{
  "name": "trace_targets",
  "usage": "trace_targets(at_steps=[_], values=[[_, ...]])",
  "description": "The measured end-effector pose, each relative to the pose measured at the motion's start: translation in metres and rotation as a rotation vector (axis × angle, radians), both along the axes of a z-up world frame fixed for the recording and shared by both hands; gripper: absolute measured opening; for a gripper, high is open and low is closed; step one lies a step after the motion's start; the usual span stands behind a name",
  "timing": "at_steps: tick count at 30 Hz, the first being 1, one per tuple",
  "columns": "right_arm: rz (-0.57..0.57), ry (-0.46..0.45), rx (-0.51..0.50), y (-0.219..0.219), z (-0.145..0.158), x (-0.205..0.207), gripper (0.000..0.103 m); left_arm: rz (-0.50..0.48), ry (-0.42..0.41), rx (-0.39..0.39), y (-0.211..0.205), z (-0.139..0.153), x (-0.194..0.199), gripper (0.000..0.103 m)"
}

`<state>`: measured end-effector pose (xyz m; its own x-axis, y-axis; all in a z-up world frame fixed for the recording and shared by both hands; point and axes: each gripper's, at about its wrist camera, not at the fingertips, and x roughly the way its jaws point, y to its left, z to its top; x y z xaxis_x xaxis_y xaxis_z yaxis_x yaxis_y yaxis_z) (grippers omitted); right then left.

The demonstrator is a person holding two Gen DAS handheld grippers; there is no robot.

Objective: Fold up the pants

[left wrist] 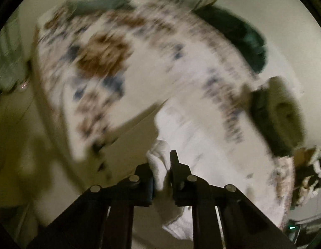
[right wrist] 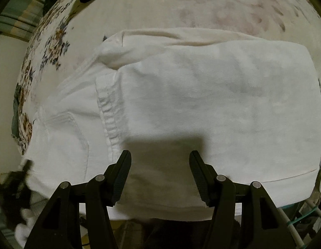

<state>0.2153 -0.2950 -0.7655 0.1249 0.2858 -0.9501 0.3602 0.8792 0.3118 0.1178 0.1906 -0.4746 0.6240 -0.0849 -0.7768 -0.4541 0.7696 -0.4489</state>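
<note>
White pants (right wrist: 201, 95) lie folded across a floral bedspread (right wrist: 52, 41), one layer over another, with a hem seam and a back pocket (right wrist: 65, 132) at the left. My right gripper (right wrist: 160, 161) is open just above the near edge of the pants, its fingers apart and holding nothing. In the blurred left wrist view, my left gripper (left wrist: 163, 166) is shut on a bunched corner of the white pants (left wrist: 160, 161), which trail off to the right. The left gripper also shows in the right wrist view (right wrist: 19, 178) at the lower left, blurred.
The floral bedspread (left wrist: 102, 62) covers the bed. Dark green cloth (left wrist: 243, 35) lies at its far edge, and a dark olive lump (left wrist: 280, 112) sits at the right. Cables and a rack (right wrist: 305, 217) are at the lower right, below the bed's edge.
</note>
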Motion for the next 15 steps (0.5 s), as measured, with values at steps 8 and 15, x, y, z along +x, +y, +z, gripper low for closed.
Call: trace_targets(at_steps=[8, 15], values=[[-0.001, 0.011, 0.005, -0.004, -0.003, -0.003, 0.061, 0.006, 0.153, 0.041, 0.035, -0.049, 0.029, 0.01], [-0.007, 0.027, 0.031, -0.011, -0.006, -0.008, 0.061, 0.116, 0.21, -0.102, 0.083, -0.063, -0.018, 0.015]])
